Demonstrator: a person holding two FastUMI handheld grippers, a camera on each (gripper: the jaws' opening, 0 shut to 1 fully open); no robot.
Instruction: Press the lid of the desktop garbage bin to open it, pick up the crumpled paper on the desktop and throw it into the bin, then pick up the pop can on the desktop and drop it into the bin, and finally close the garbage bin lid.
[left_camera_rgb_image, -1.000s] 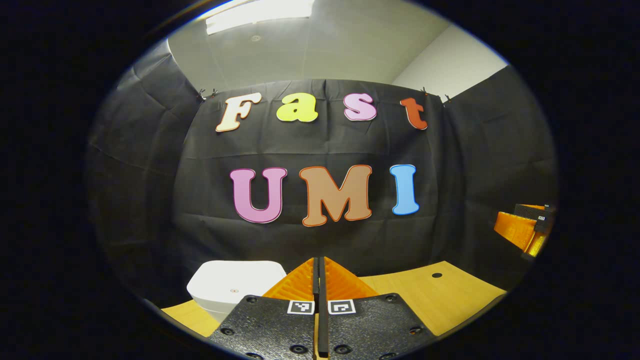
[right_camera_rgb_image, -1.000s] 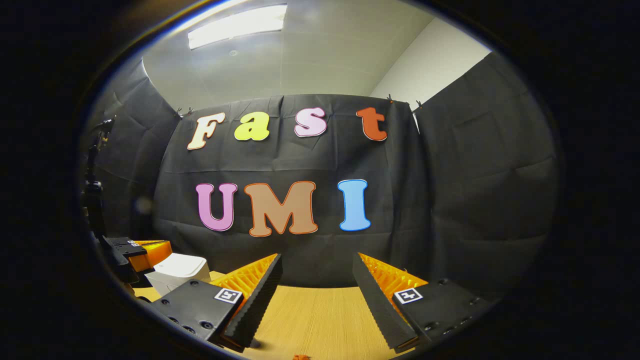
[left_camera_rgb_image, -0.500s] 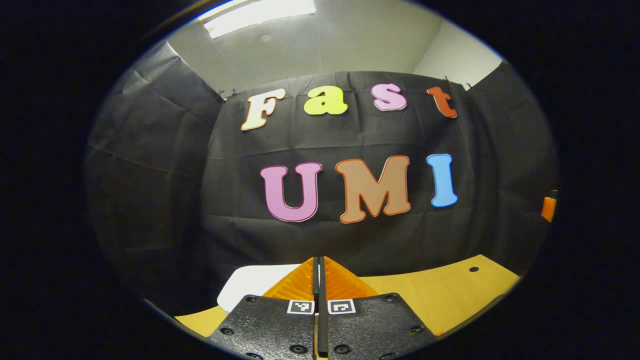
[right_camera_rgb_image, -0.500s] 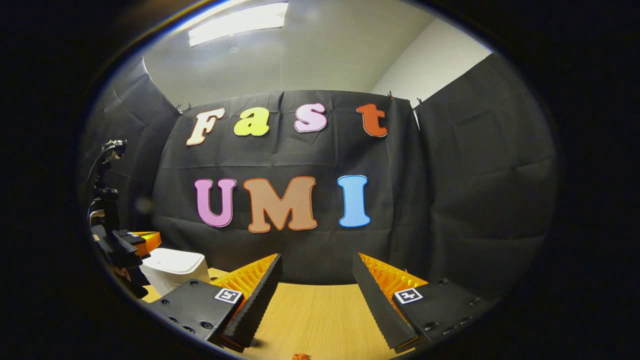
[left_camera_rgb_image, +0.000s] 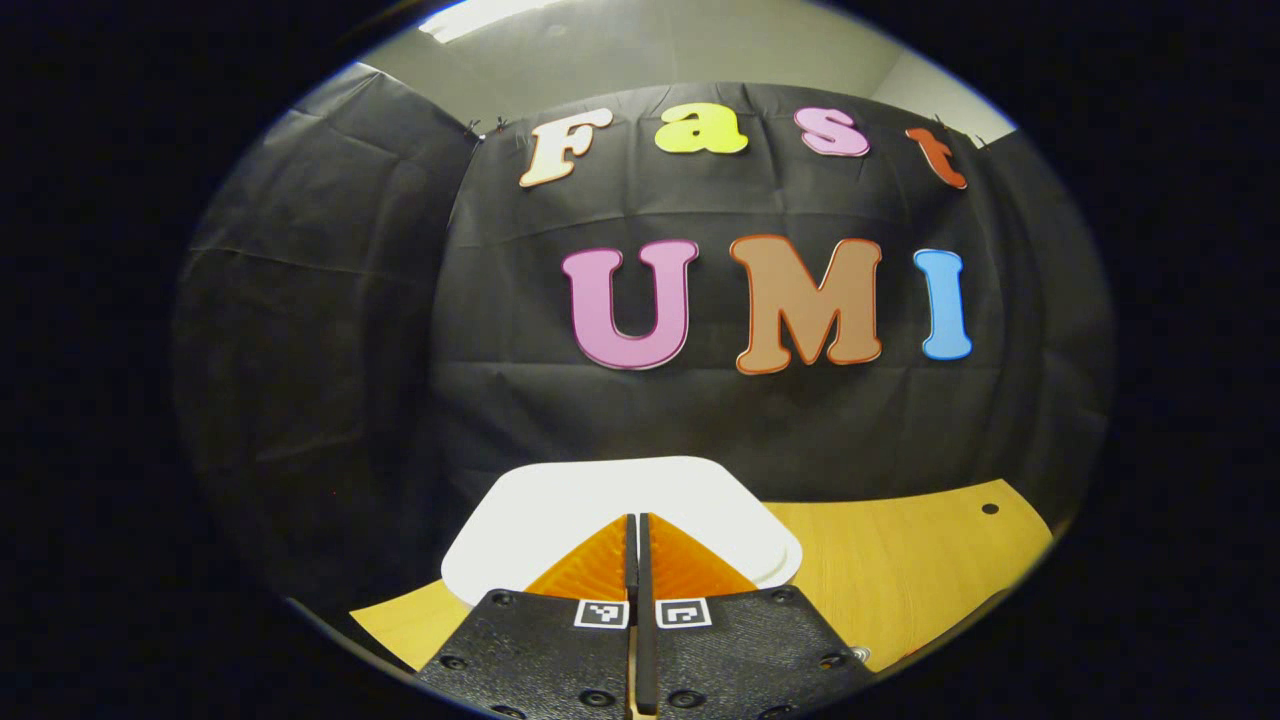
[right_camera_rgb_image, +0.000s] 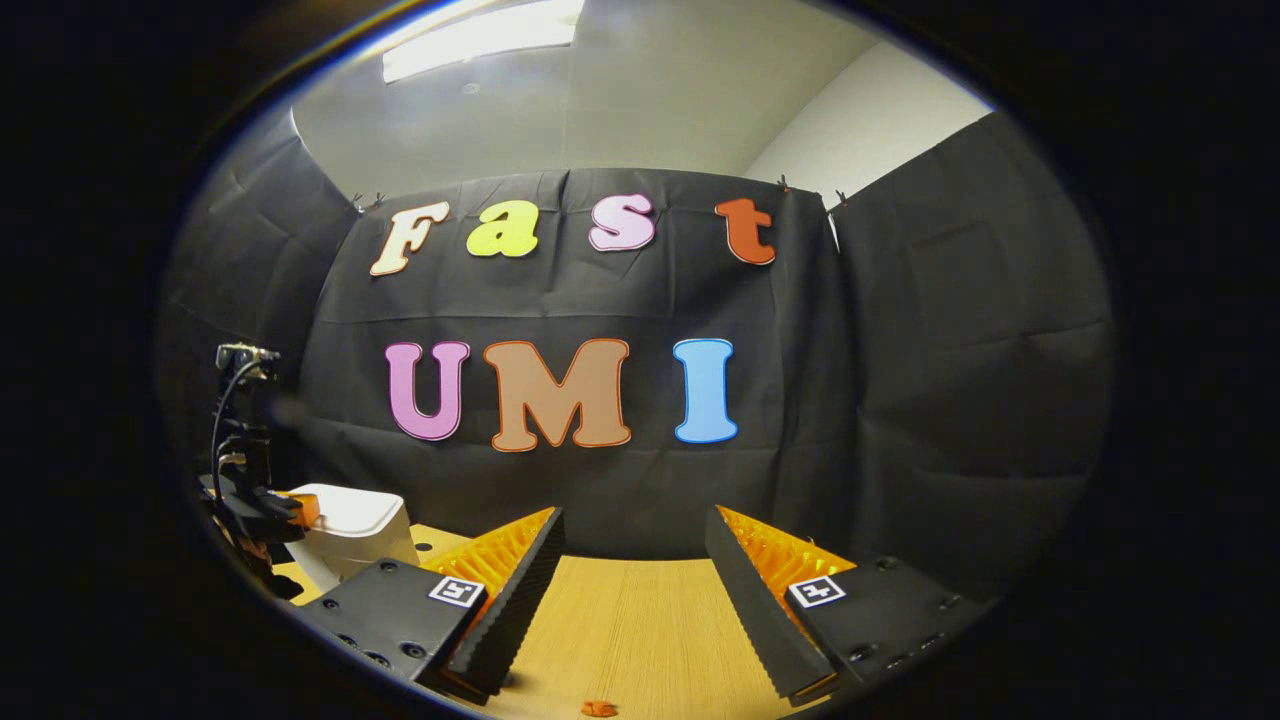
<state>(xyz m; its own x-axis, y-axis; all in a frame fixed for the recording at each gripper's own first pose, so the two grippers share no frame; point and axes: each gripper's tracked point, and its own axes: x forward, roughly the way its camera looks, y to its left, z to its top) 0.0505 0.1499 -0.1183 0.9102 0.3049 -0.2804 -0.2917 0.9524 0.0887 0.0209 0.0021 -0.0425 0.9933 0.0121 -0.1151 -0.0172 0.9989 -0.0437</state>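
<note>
The white garbage bin (left_camera_rgb_image: 560, 510) stands on the wooden desktop (left_camera_rgb_image: 900, 570) just in front of the black cloth wall (left_camera_rgb_image: 330, 330), and its flat lid (left_camera_rgb_image: 700, 500) is down, lying level across the top. In my left gripper view the lid spreads wide directly beyond my left gripper (left_camera_rgb_image: 637, 530), whose two fingers are pressed together with no gap and nothing between them; their tips sit over the near part of the lid, though I cannot tell whether they actually touch it. To the right of the bin the bare wood runs on to a small dark hole (left_camera_rgb_image: 989, 509) near the desk's far corner. In my right gripper view the same bin (right_camera_rgb_image: 350, 530) sits well off to the left, with my left gripper (right_camera_rgb_image: 290, 508) reaching in at its top from the bin's left side, cables rising above it. My right gripper (right_camera_rgb_image: 635, 560) is well apart from the bin, to its right, hovering over open desktop (right_camera_rgb_image: 640, 640) with its fingers spread wide and holding nothing. A small orange scrap (right_camera_rgb_image: 599, 708) lies on the wood below my right gripper, nearer to me than the bin. Behind the bin the cloth wall (right_camera_rgb_image: 900, 400) closes the booth, and above it a ceiling light (right_camera_rgb_image: 480, 40) glows.
</note>
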